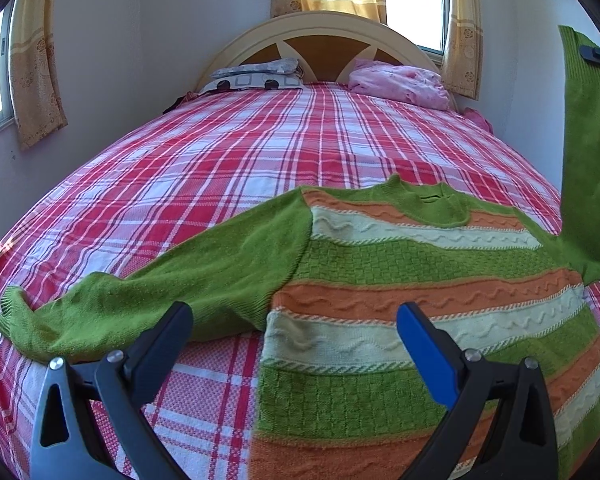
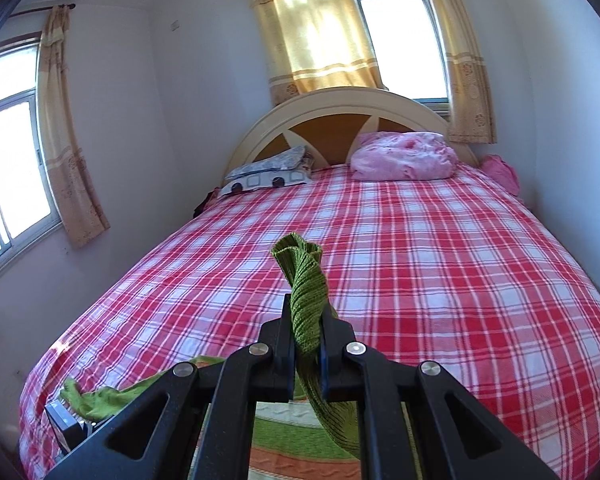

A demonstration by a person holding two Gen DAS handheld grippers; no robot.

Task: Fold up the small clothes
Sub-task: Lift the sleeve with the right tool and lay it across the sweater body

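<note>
Chunky knitted sweater [image 1: 400, 280], ribbed cuff [image 2: 306, 280]; woven plaid cloth bedsheet [image 1: 220, 152]; matt black plastic grippers, shiny metal pins [image 1: 115, 357].

Sweater [image 1: 400, 276]: green sleeves; body in green, orange and cream bands with wavy knit lines.
Bed cover [image 1: 228, 152]: red, white plaid.
Curtains [image 2: 316, 28]: yellow, floral border.
Bundled bedding [image 2: 404, 156]: pink.
Left hand-held gripper [image 1: 296, 320]: black, one blue pad.

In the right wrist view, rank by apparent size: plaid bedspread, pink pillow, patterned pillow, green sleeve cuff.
1. plaid bedspread, clearly largest.
2. pink pillow.
3. patterned pillow.
The green sleeve cuff is left unranked: pinched in the right tongs, it sits nearest the camera.
</note>
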